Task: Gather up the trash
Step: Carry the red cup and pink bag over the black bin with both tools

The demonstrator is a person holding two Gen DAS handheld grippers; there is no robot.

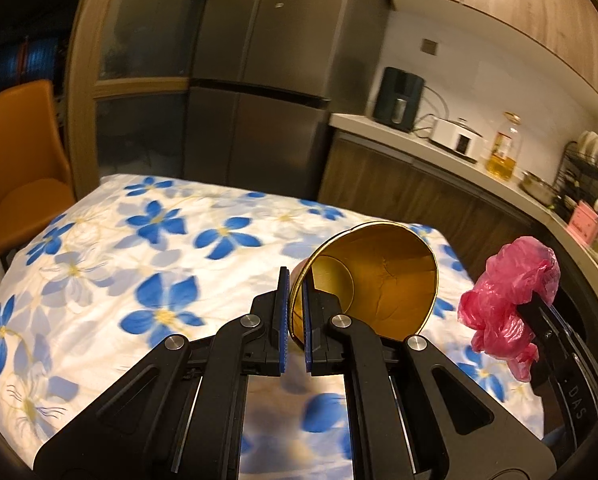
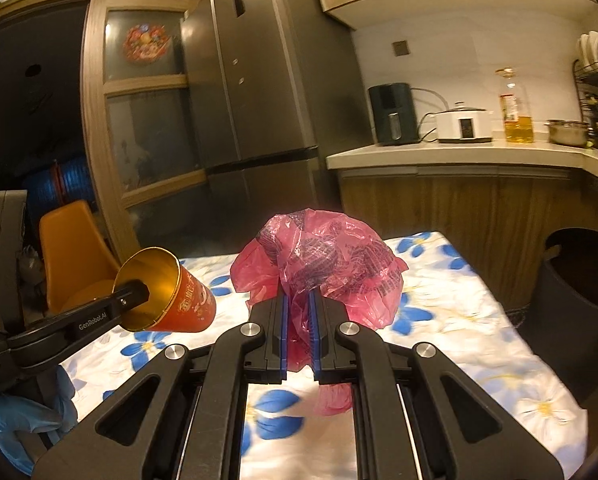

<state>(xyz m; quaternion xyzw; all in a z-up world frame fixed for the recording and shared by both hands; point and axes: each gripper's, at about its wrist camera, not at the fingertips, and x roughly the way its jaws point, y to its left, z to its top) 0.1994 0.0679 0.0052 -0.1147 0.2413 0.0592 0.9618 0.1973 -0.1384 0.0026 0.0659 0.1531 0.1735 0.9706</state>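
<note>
Left gripper (image 1: 295, 312) was clamped on the rim of a red paper cup (image 1: 373, 280), one pad inside the gold-lined mouth, one outside. The cup was held off the tabletop (image 1: 139, 248), tipped on its side with the mouth facing back toward the gripper. In the right wrist view the same cup (image 2: 179, 300) showed red with printed lettering, hanging over the table's left part.

Right gripper (image 2: 299, 320) was closed on a crumpled pink plastic bag (image 2: 323, 264), bunched between the blue pads and bulging above them, a bit hanging below. The bag was lifted clear of the flowered cloth. From the left wrist view the bag (image 1: 507, 296) sat to the right of the cup, apart from it.

A dark bin (image 2: 571, 280) stood just beside the table's right edge. Orange chair (image 1: 23, 160) at the far left, grey fridge (image 2: 259, 80) behind. A blue-gloved hand (image 2: 23, 420) held the left gripper's handle.
</note>
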